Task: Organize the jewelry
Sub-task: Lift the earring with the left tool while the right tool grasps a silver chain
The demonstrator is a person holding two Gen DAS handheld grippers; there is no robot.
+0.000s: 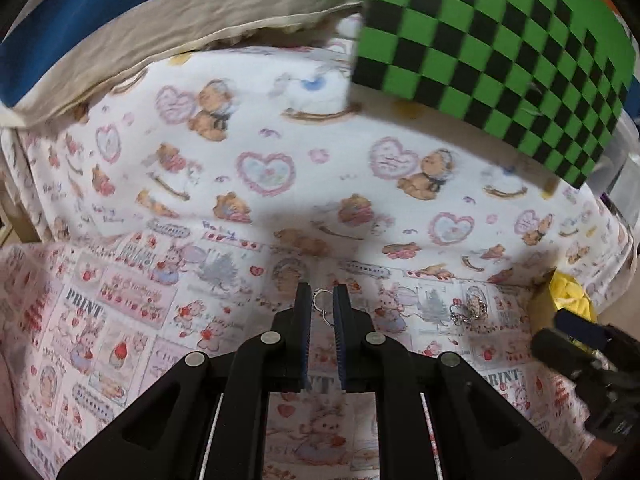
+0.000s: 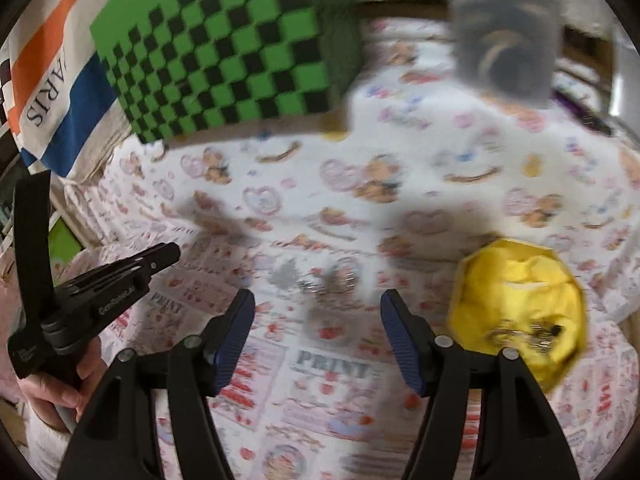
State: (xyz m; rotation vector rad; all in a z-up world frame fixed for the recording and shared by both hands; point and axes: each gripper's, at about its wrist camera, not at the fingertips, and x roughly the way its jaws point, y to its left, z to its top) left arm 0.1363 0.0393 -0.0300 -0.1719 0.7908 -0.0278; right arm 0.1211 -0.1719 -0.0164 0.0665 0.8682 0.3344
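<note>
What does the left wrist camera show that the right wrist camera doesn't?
Only the left wrist view shows the left gripper shut on small silver rings.

Only the right wrist view shows the open, empty right gripper, jewelry inside the yellow box, the hand holding the other gripper, and a blurred grey pouch.

Both show the printed cloth, the checkered box and loose jewelry on the cloth.

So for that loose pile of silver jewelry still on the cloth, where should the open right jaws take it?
Grip the jewelry pile across its bunched middle, coming down from above with the right gripper. It lies flat and tangled on the printed cloth, so nothing offers a side hold; jaws straddling the clump could probably pinch several links at once. Blur hides the individual pieces.
</note>
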